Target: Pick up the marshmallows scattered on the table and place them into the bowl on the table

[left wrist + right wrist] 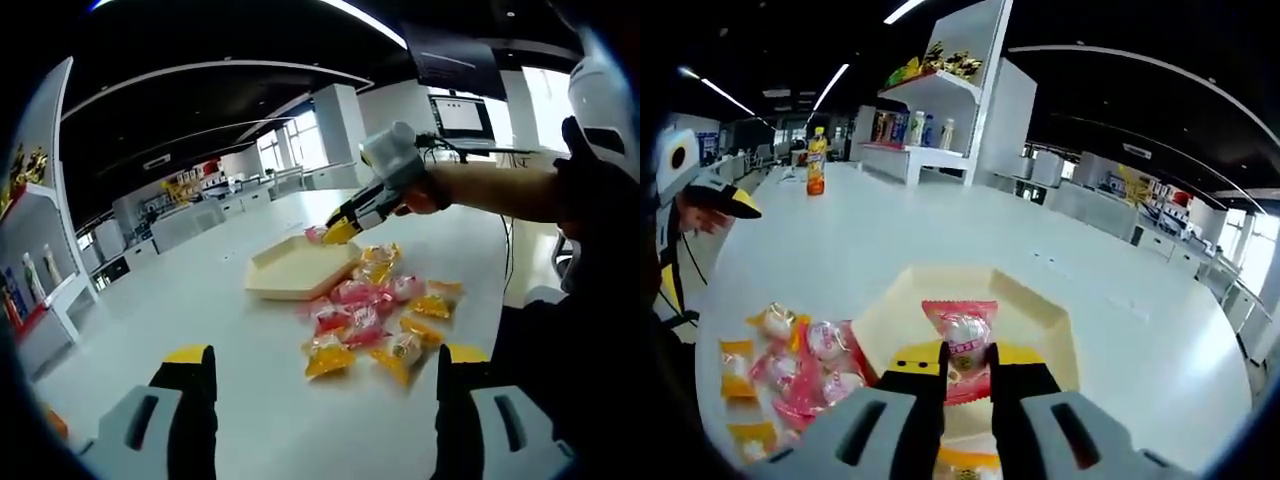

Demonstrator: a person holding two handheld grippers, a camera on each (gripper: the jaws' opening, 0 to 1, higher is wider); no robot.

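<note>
Marshmallows (375,315) piled on the white table (250,400), right beside the bowl (297,268), nothing in the way.

The right gripper (966,372) is pinching a pink-wrapped marshmallow (962,335) over the cream bowl, which otherwise looks bare inside; the left gripper (325,368) hangs back with its jaws spread wide. A juice bottle (816,162) stands far down the table, and shelves of goods (930,110) sit behind in a big open office.

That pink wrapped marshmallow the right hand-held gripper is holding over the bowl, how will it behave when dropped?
The pink wrapped marshmallow probably weighs little; its crinkly wrapper looks floppy. Dropped from the right hand-held gripper, it likely lands softly in the bowl without rolling.
</note>
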